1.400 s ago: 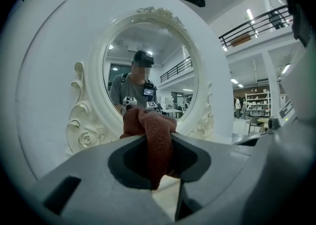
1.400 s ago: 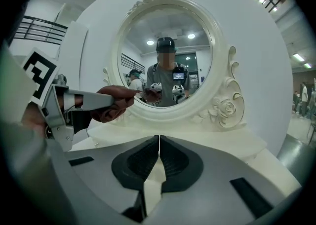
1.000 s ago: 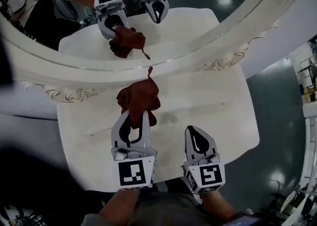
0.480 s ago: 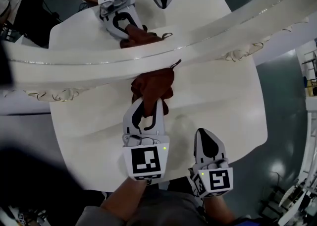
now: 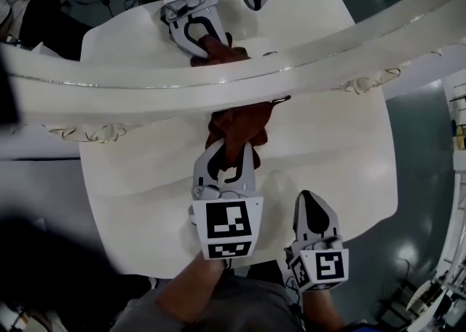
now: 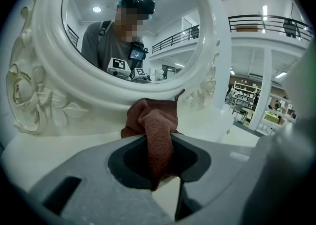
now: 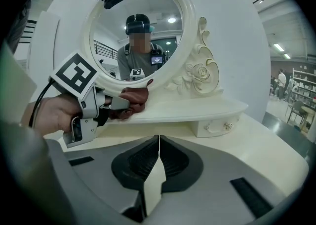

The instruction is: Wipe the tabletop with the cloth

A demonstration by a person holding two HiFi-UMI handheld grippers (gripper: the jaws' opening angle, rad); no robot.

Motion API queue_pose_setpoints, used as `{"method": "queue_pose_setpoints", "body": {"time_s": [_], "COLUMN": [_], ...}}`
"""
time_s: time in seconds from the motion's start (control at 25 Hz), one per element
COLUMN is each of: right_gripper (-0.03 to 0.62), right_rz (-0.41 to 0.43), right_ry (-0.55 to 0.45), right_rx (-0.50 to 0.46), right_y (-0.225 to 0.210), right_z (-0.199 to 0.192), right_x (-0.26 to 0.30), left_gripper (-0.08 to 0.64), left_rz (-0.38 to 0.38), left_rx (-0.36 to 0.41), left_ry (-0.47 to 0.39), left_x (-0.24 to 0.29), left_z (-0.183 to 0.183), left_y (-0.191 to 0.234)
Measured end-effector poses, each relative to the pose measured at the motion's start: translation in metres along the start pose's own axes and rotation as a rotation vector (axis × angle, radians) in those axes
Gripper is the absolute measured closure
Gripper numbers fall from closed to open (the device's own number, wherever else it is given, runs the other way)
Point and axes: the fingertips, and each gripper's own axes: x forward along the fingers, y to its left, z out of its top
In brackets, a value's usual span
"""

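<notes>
A brown cloth (image 5: 240,124) lies bunched on the white dressing table (image 5: 331,152), right against the foot of the oval mirror frame (image 5: 218,84). My left gripper (image 5: 231,150) is shut on the cloth's near end. In the left gripper view the cloth (image 6: 154,120) hangs pinched between the jaws of the left gripper (image 6: 159,142). The right gripper view shows the cloth (image 7: 132,95) on the raised shelf under the mirror. My right gripper (image 5: 314,207) hovers shut and empty over the table's near right part, and in its own view the right gripper (image 7: 159,138) has its jaws pressed together.
The ornate mirror frame (image 7: 195,66) stands close behind the cloth, and its glass reflects both grippers and the person. A small drawer (image 7: 217,126) sits under the raised shelf. The table's curved edge (image 5: 389,207) drops to a dark floor on the right.
My left gripper has slid the cloth to the right along the foot of the mirror. The right gripper has kept its place beside it, still shut.
</notes>
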Motion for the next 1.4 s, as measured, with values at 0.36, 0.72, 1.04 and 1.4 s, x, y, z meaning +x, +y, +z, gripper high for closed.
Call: {"method": "queue_pose_setpoints", "body": {"time_s": [0.36, 0.72, 1.04, 1.4], "right_gripper": [0.577, 0.577, 0.577, 0.577], "right_rz": [0.043, 0.091, 0.140, 0.202], "right_ry": [-0.013, -0.007, -0.006, 0.000], "right_rx": [-0.046, -0.077, -0.099, -0.130], "right_y": [0.028, 0.034, 0.042, 0.082], "right_z": [0.004, 0.008, 0.015, 0.016], "right_x": [0.001, 0.011, 0.014, 0.031], "left_gripper": [0.463, 0.463, 0.463, 0.463], "left_rz": [0.031, 0.063, 0.092, 0.148], "left_rx": [-0.002, -0.036, -0.051, -0.073], "left_ry": [-0.009, 0.001, 0.005, 0.006], "left_x": [-0.018, -0.020, -0.029, -0.049], "left_z": [-0.006, -0.013, -0.014, -0.024], "left_y": [0.028, 0.042, 0.048, 0.092]}}
